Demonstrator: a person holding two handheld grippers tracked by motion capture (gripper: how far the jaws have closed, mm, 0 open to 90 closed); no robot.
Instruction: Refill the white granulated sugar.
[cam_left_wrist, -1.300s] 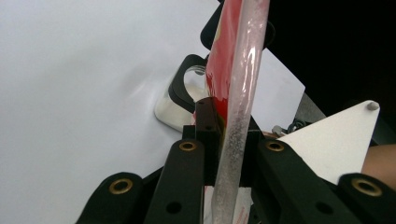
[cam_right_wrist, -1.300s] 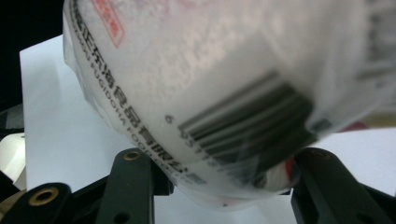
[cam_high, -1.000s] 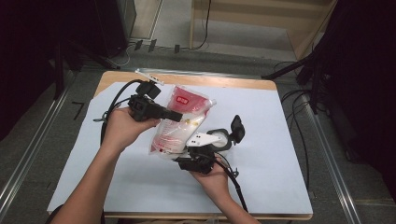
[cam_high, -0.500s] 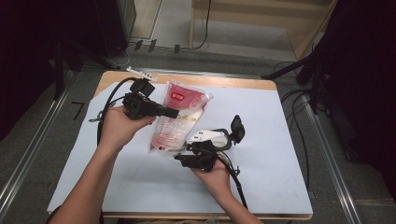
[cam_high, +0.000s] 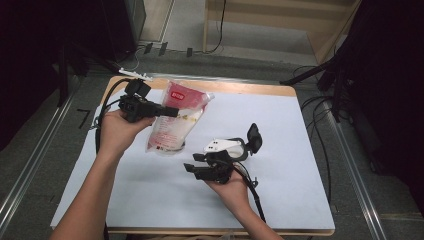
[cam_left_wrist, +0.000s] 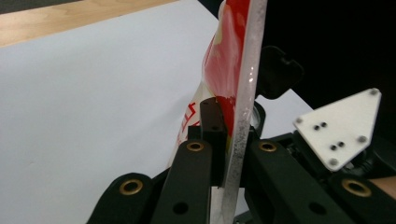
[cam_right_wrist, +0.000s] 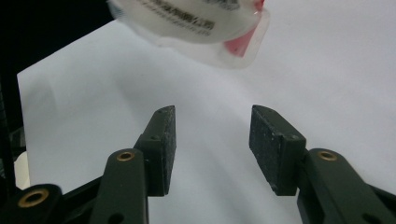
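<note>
Pouch: red and clear pouch (cam_high: 175, 120) with pale contents, lifted off the table and hanging tilted, red top toward 12 o'clock, bottom seam toward 6 o'clock; seen from above it sits at about 10 o'clock from the table's middle

Pouch edge: in the left gripper view the pouch (cam_left_wrist: 236, 84) stands edge-on, its frosted side seal running up between the two black jaws

Left gripper: left gripper (cam_high: 170, 112) pinches the pouch by its side edge, jaws pressed tight on the seal and pointing toward 3 o'clock in the high view

Left hand: left hand (cam_high: 117, 131) wraps the gripper's body at 9 o'clock of the pouch, with the cable looping off toward 9 o'clock

Right gripper: right gripper (cam_high: 192, 168) has its jaws spread with nothing between them; they point toward 9 o'clock, just under the pouch's bottom corner and apart from it

Right gripper's own view: pads (cam_right_wrist: 166, 140) stand parted over bare white sheet, and the pouch's bottom corner (cam_right_wrist: 205, 28) hangs beyond them at 12 o'clock, untouched

Right hand: right hand (cam_high: 231, 186) holds its gripper from beneath, at about 5 o'clock of the pouch, palm up

Table: white sheet (cam_high: 280, 130) covers the wooden table (cam_high: 260, 89), whose bare edge shows at 12 o'clock
</note>
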